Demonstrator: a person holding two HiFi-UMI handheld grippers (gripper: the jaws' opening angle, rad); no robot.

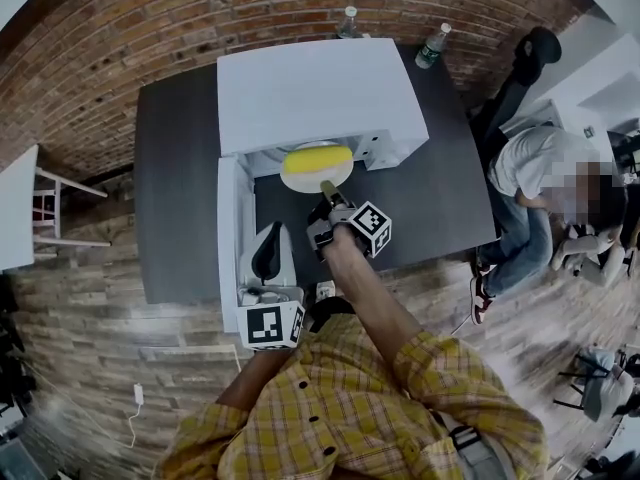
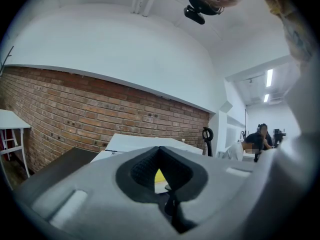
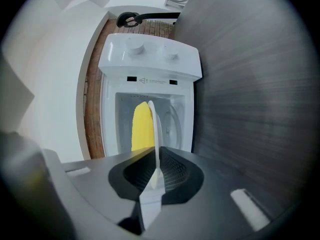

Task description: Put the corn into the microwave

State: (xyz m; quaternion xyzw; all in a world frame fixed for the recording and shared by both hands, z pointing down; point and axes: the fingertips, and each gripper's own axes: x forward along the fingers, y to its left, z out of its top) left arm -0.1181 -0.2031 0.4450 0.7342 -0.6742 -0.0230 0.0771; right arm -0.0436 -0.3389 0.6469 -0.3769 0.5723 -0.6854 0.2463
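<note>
Yellow corn is sitting on a white plate right at the mouth of the microwave. It's partly tucked under the microwave's top edge, so it's partway into the cavity.

Your right tongs are clamped on the plate's rim on the side away from the microwave. In the right gripper view you can see that thin white rim edge-on, pinched between the black pads, with the corn beyond it in the microwave's opening.

The door is swung open off the left side of the microwave's opening. Your left tongs are in front of the microwave, close beside the inner face of that door. Their jaws are closed together with nothing in them, and a sliver of yellow shows through the notch in the pads. Can't tell if they actually touch the door.

The microwave stands on a dark worktop. 2 bottles stand behind the microwave, and a person is sitting off to its right, past the worktop's edge.
</note>
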